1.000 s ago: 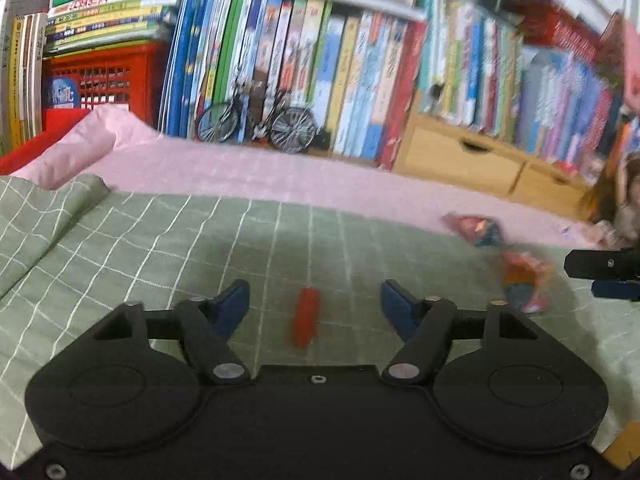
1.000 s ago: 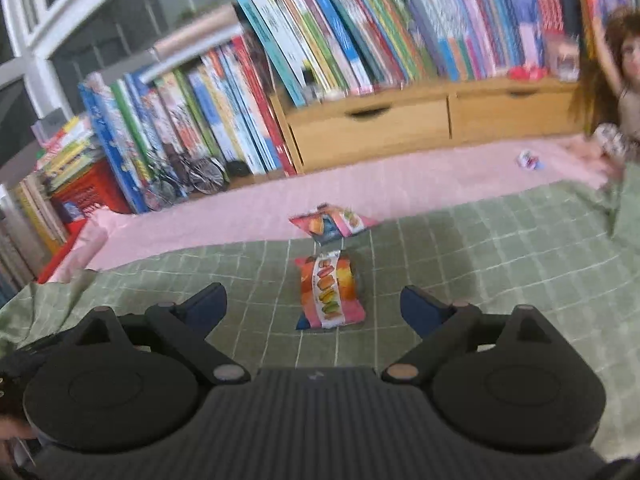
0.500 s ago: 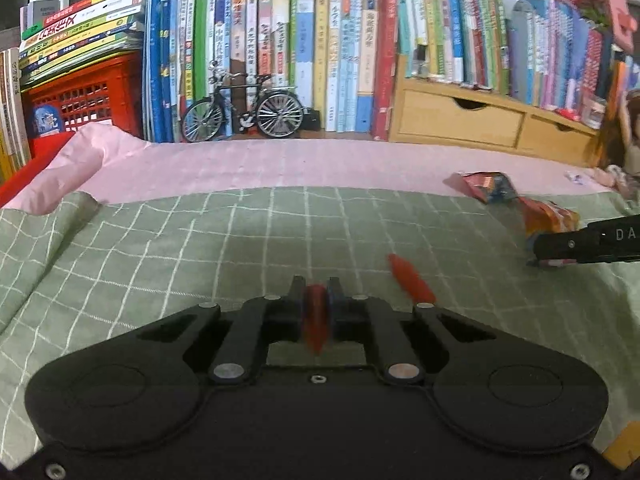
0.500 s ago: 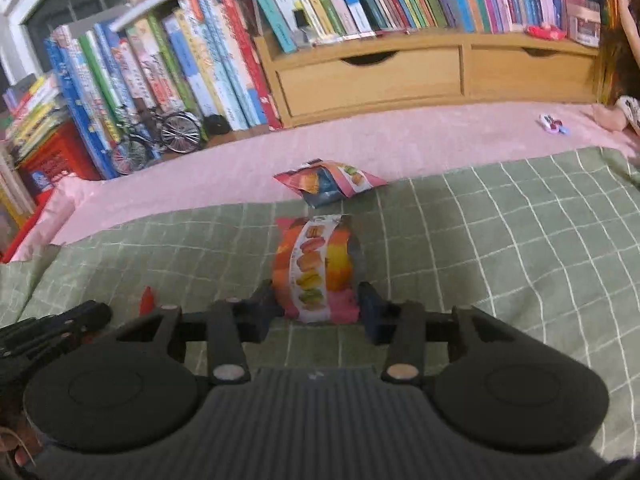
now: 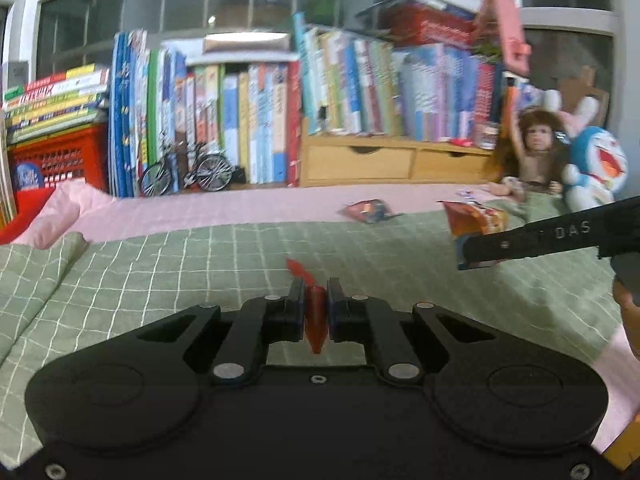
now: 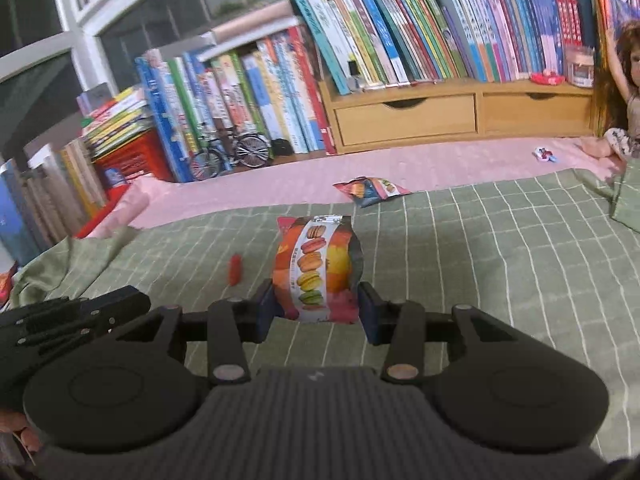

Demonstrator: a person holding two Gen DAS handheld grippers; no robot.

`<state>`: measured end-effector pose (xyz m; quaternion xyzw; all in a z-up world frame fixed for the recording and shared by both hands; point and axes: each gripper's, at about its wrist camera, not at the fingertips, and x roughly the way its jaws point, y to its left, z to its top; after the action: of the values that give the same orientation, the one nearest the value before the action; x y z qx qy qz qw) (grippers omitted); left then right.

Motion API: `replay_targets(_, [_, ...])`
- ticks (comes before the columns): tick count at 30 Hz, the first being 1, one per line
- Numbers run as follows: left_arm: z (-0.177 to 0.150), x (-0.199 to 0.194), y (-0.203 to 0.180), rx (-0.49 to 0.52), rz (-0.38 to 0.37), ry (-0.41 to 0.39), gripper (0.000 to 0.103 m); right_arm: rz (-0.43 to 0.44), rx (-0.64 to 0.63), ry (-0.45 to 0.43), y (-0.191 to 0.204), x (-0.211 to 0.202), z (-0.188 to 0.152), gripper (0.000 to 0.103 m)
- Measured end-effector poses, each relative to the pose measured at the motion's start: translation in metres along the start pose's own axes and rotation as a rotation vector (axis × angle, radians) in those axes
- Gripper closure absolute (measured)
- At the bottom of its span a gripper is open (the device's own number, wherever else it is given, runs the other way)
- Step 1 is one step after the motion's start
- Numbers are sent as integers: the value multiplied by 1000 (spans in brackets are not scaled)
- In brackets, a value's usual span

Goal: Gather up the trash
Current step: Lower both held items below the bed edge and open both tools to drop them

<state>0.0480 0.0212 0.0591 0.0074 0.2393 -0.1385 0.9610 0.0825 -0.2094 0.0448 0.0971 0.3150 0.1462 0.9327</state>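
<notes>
My left gripper (image 5: pixel 316 292) is shut on a small red wrapper (image 5: pixel 316 320), held just above the green checked blanket (image 5: pixel 160 272). A second red scrap (image 5: pixel 297 269) lies right beyond its fingertips; in the right wrist view this red scrap (image 6: pixel 235 268) rests on the blanket. My right gripper (image 6: pixel 317 306) is shut on an orange macaron snack packet (image 6: pixel 314 268), which stands upright between the pads. In the left wrist view the right gripper (image 5: pixel 472 250) holds that packet (image 5: pixel 476 218) at the right. Another snack packet (image 6: pixel 372 190) lies at the blanket's far edge.
A tiny candy wrapper (image 6: pixel 545 155) sits on the pink sheet (image 6: pixel 280 184) near a doll (image 6: pixel 624 92). Behind stand rows of books (image 6: pixel 360 40), wooden drawers (image 6: pixel 404 118), a model bicycle (image 6: pixel 230 154), a red basket (image 5: pixel 52 160) and a blue plush toy (image 5: pixel 596 168).
Both grippers went from open to shut: the left closed on the red wrapper, the right on the macaron packet. Both views have since risen and tilted up.
</notes>
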Motion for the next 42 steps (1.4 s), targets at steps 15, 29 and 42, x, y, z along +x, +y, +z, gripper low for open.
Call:
replay_targets(15, [-36,-71,-34,74,-45,-33,93,55,-68,-32,34,-73,-50,55])
replay_targets(29, [-87,-113,-62,56,-109,93,93,58,-146,32,60,-120,-125,55])
replay_targets(42, [-152,-149,-78,14,-142,195,93,51,-123,204,60,-134,-195,55])
